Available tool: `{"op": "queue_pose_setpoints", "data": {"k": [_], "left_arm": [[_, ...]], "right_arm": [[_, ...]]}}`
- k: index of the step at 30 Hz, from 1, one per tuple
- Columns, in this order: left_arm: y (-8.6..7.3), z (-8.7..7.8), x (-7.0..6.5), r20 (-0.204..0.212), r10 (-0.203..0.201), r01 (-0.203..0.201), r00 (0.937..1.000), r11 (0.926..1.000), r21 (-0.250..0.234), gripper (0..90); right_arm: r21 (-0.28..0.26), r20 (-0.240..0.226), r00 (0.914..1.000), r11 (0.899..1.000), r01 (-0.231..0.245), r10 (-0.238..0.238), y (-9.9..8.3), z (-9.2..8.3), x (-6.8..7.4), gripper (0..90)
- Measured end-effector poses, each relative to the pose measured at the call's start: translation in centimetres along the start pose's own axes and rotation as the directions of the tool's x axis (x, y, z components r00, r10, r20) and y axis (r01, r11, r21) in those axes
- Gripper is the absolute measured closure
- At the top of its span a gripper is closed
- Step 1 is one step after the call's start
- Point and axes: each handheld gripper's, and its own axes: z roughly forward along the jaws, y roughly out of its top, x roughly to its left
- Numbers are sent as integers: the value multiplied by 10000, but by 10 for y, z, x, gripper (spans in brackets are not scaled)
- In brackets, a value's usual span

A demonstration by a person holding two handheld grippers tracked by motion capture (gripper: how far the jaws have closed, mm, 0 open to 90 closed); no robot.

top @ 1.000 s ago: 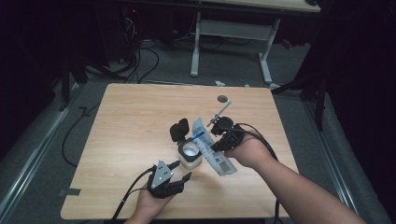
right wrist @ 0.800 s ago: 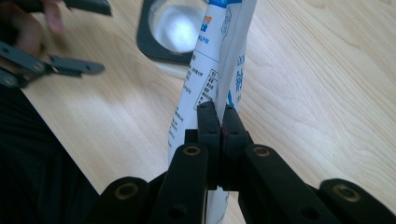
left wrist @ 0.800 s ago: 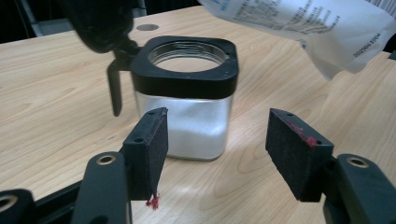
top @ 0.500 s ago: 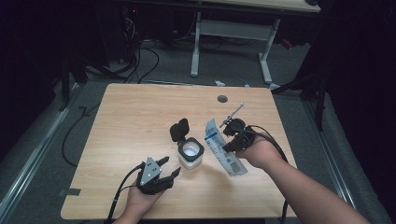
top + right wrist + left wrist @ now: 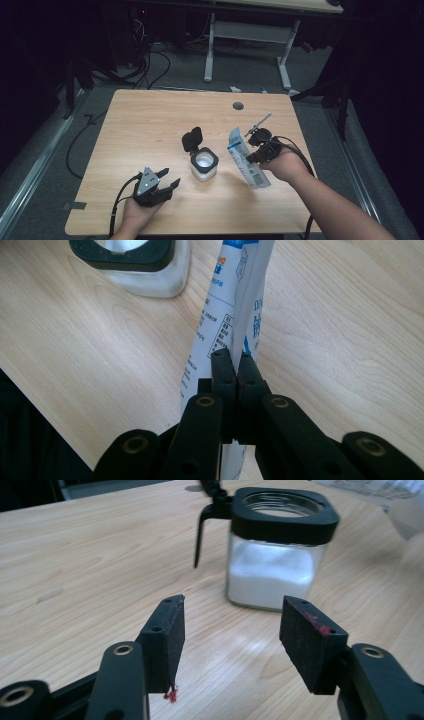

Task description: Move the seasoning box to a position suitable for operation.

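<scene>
A: Nearest the person, what does the left gripper (image 5: 159, 189) show?

B: Its jaws stand apart with nothing between them; bare wooden table (image 5: 90, 555) shows through the gap. One pad carries a red smear at its lower corner. The gripper sits low over the table's near edge, with its grey three-cornered plate on top.

A: And just beyond those jaws?

B: The glass jar (image 5: 272, 565), standing upright ahead of the left gripper and a little toward its right jaw, clear of both pads. It holds a white powder about halfway up. Its black square collar is open, and the hinged black lid (image 5: 192, 138) stands tilted back on the jar's far side.

A: What of the right gripper (image 5: 255, 152)?

B: Clamped tight on a white packet (image 5: 235, 305) with blue print. In the right gripper view the two jaws meet on the packet's thin body, which runs on ahead of them and also hangs down behind them. The packet is lifted clear of the table and slanted.

A: Where is the jar relative to that gripper?

B: Ahead of its jaws and off to their left, near the packet's far end but apart from it; in the high view a strip of bare table separates jar and packet.

A: Farthest out?

B: A small round hole (image 5: 238, 106) in the table top, well beyond both grippers.
</scene>
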Motion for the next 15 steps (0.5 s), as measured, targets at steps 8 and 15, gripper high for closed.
{"op": "queue_pose_setpoints", "data": {"k": [8, 15], "left_arm": [[-2, -9, 10, -143, -140, 137, 9998, 9997, -198, 392], [-3, -13, 20, -253, -347, 343, 9991, 9993, -177, 389]], "right_arm": [[-213, 138, 9997, 9995, -212, 215, -8, 1, -7, 899], [-488, 236, 9991, 9982, -352, 364, -14, 6, -12, 900]]}}
